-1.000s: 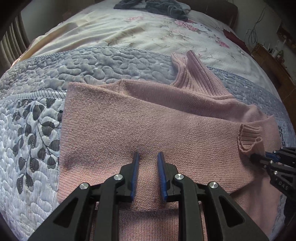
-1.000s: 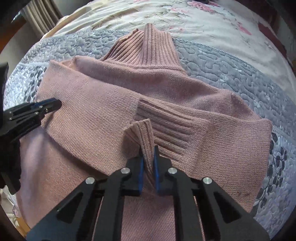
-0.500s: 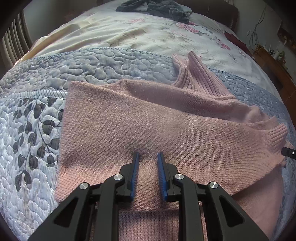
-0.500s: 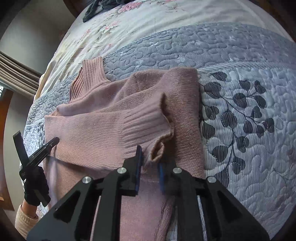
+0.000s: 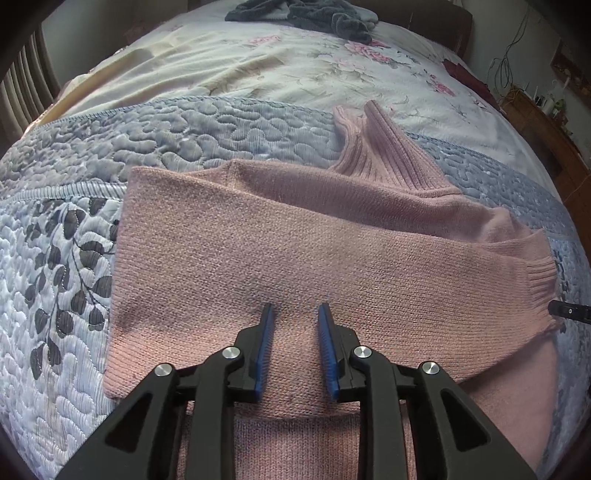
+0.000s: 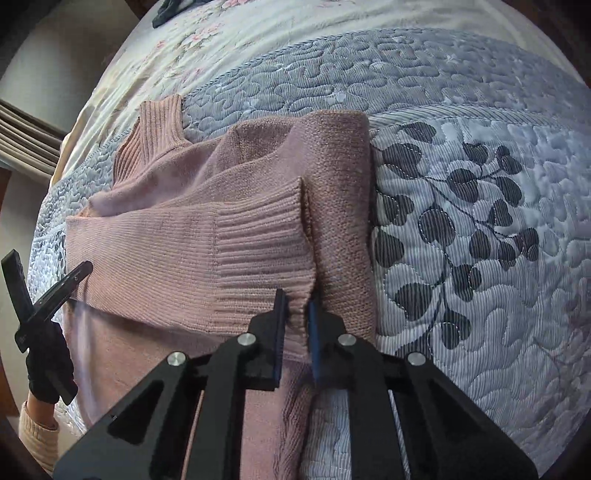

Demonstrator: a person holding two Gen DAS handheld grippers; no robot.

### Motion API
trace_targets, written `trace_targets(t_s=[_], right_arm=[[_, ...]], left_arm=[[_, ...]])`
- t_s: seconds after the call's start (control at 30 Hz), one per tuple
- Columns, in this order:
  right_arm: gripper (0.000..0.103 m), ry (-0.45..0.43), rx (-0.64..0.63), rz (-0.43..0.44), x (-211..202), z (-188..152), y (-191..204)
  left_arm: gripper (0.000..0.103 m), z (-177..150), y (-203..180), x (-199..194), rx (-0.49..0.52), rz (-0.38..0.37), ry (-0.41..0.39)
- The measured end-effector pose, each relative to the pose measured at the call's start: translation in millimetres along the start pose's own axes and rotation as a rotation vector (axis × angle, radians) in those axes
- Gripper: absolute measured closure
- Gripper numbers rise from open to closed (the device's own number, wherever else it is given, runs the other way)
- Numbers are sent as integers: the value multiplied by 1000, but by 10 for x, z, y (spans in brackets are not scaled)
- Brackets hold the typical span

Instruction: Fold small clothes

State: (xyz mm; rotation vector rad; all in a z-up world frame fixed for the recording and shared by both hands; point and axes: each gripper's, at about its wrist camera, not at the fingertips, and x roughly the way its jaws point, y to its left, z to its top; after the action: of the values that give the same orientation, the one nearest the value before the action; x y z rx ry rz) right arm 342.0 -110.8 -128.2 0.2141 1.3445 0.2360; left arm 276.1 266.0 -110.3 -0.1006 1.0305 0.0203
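Observation:
A pink knit sweater [image 5: 295, 251] lies on the bed, its ribbed turtleneck [image 5: 384, 147] pointing to the far side. One sleeve is folded flat across the body. My left gripper [image 5: 295, 317] hovers open just over that sleeve, nothing between its fingers. In the right wrist view it shows at the left edge as the left gripper [image 6: 48, 260], jaws apart. My right gripper [image 6: 297, 308] is shut on the lower corner of the ribbed sleeve cuff [image 6: 258, 251], near the sweater's right side fold. Its tip shows as the right gripper [image 5: 569, 317] beside the cuff [image 5: 535, 288].
A grey-blue quilted cover [image 5: 55, 277] with a leaf pattern lies under the sweater, a floral sheet [image 5: 258, 62] beyond it. Dark grey clothes [image 5: 303, 11] are piled at the far end. Wooden furniture [image 5: 546, 122] stands at the right. A black-gloved hand [image 6: 48, 369] holds the left gripper.
My right gripper has carried the cuff across the sweater to its right side, and the sleeve now lies flat over the body. The left gripper has stayed open in place.

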Motion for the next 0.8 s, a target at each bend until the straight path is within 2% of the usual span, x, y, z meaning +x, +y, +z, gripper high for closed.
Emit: trace_targets(t_s=[0.23,0.33,0.4,0.47,0.5,0.6,0.7,0.8], right_arm=[[92,-11,-1,-12,102,-43,-39],[88,-13,-2,-5,54,-4,-21],[75,-45,-18,-18,-103,29,24],[62,-115,-58,-17,-311,103,92],[57,-140,-72,-10,-377,180,131],[56,-165,-66,40,-380,520,271],[56,-140,-77,97,-170,930,522],[56,-91,-73,150,162,1285,806]], left_arm=[[78,-33,26,14,7,-15,-9],[78,-18,9,-7,11,-4,-4],[77,28,7,-95,23,-8,-2],[75,142,22,-215,35,-26,-28],[71,229,27,-264,41,-26,-43],[68,551,51,-329,25,-39,-83],[62,877,36,-214,-3,-84,-87],[60,1120,-51,29,14,-80,-65]])
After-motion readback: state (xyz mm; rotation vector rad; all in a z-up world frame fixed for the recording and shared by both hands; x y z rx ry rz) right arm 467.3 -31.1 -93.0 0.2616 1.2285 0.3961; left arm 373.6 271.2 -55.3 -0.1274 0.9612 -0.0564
